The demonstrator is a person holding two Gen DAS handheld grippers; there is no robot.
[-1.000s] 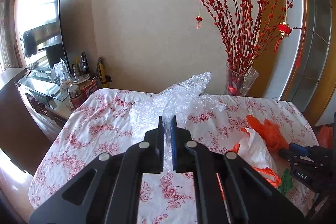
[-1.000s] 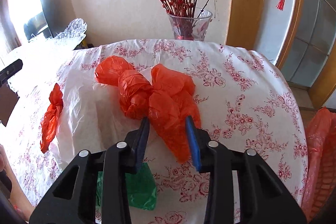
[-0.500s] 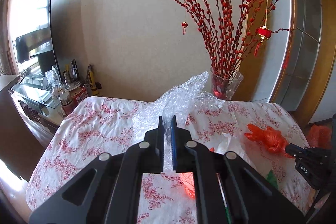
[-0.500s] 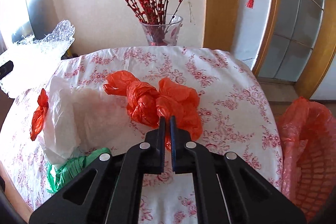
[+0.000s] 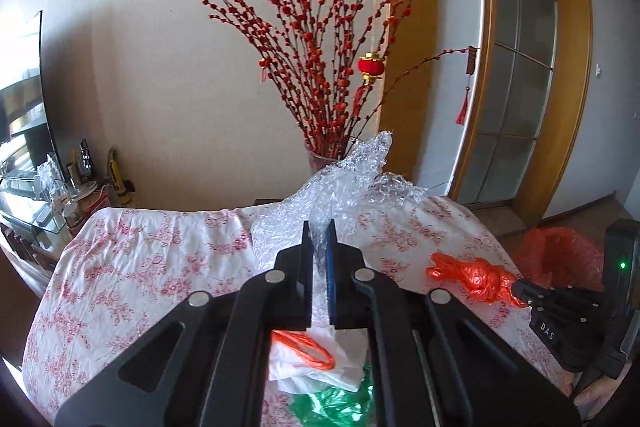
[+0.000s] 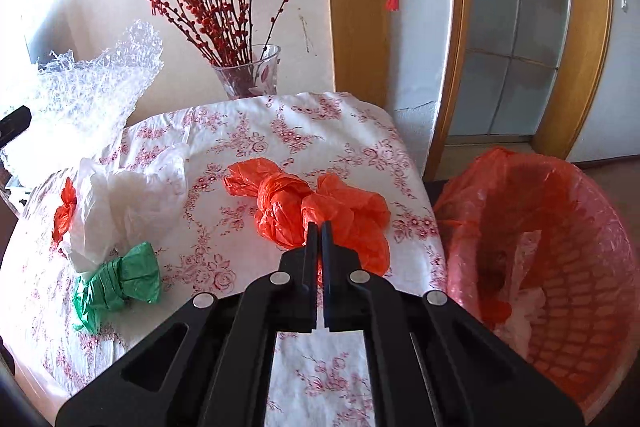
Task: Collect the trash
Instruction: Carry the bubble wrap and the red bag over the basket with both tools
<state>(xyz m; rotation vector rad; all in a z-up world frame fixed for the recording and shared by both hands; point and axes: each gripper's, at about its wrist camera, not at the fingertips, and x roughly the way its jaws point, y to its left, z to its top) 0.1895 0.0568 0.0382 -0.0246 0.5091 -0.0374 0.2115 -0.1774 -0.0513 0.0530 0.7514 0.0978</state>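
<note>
Left gripper (image 5: 319,227): jaws pinching the bubble wrap (image 5: 344,187), sheet held up off the tabletop (image 5: 140,259), above its near-left part. From the right wrist camera the wrap (image 6: 88,95) hangs at far left.

Right gripper (image 6: 319,227): jaws pressed together on the orange bag (image 6: 308,211), a knotted bundle, near the tabletop's (image 6: 312,131) right edge. Left view shows the same bag (image 5: 472,277) sticking out of the right gripper (image 5: 520,289) tips, clear of the cloth.

Other trash on the tabletop: white bag (image 6: 116,203), a green bag (image 6: 120,279) just in front of it.

Bin (image 6: 560,267) with red liner sits just right of the tabletop, some white scraps inside.

Vase (image 6: 250,75) with red branches at the far edge.
</note>
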